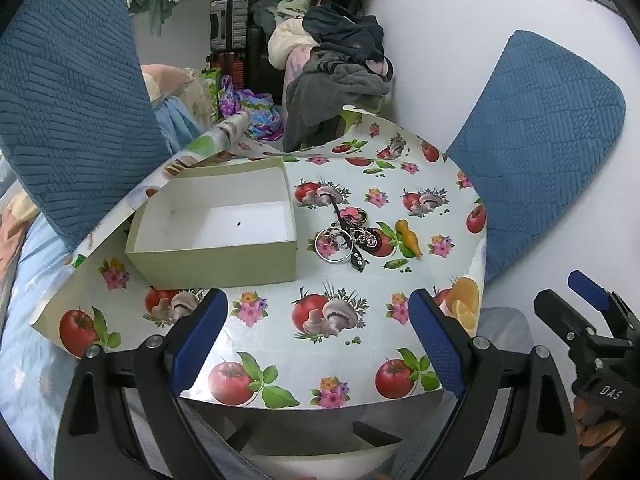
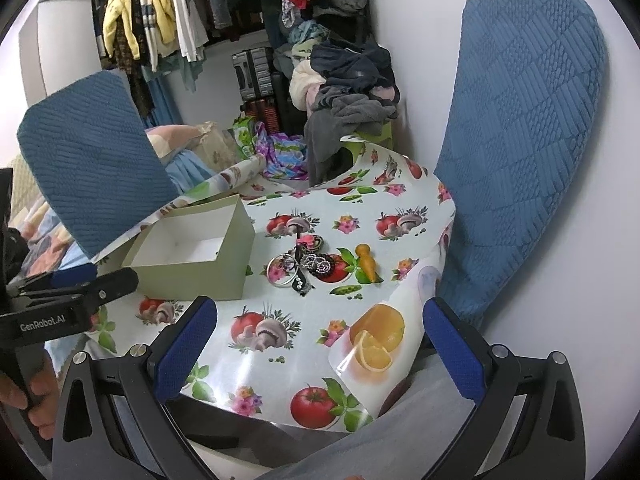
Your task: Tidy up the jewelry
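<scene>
A small heap of jewelry [image 1: 347, 240] lies mid-table: metal ring bangles, a beaded piece, a dark strap with studs and a pink flower clip. To its left stands an open pale-green box [image 1: 212, 264] with a white, nearly bare inside. My left gripper [image 1: 318, 336] hovers over the table's near edge, open, nothing between its blue pads. In the right wrist view the jewelry [image 2: 302, 266] and box [image 2: 192, 280] lie ahead of my right gripper [image 2: 322, 348], which is also open and holds nothing.
An orange wooden peg-like piece [image 1: 408, 236] lies right of the heap. The tablecloth [image 1: 360, 292] has tomato and mushroom prints and curls up at its far edge. Blue chair backs [image 1: 68, 112] [image 1: 536, 140] flank the table. Piled clothes [image 1: 340, 60] sit behind.
</scene>
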Demonstrator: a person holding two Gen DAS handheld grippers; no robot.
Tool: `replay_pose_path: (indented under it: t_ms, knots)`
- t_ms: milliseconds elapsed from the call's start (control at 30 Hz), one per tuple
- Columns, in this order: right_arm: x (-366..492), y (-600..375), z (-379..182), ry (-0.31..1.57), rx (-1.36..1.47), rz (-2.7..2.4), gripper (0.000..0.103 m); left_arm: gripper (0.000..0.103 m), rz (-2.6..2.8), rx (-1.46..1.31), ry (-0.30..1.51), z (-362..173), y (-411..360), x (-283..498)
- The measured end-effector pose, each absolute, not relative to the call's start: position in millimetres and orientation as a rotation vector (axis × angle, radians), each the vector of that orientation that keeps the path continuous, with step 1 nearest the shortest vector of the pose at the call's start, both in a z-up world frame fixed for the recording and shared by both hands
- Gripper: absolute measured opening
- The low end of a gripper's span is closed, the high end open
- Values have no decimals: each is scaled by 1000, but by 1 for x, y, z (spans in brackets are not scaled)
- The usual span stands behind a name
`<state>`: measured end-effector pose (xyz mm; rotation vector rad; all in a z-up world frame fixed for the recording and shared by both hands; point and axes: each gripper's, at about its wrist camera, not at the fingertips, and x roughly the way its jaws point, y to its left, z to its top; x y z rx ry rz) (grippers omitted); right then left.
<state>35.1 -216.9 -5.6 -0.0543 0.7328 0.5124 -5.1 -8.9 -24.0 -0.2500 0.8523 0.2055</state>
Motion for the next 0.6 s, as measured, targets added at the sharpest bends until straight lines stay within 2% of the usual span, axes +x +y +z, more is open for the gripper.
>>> replay_pose_path:
  t_ms: [600]
  knots:
    - [40,-211,-11,758,-47,520,103,92,183,-265,850,-19,-17,-5]
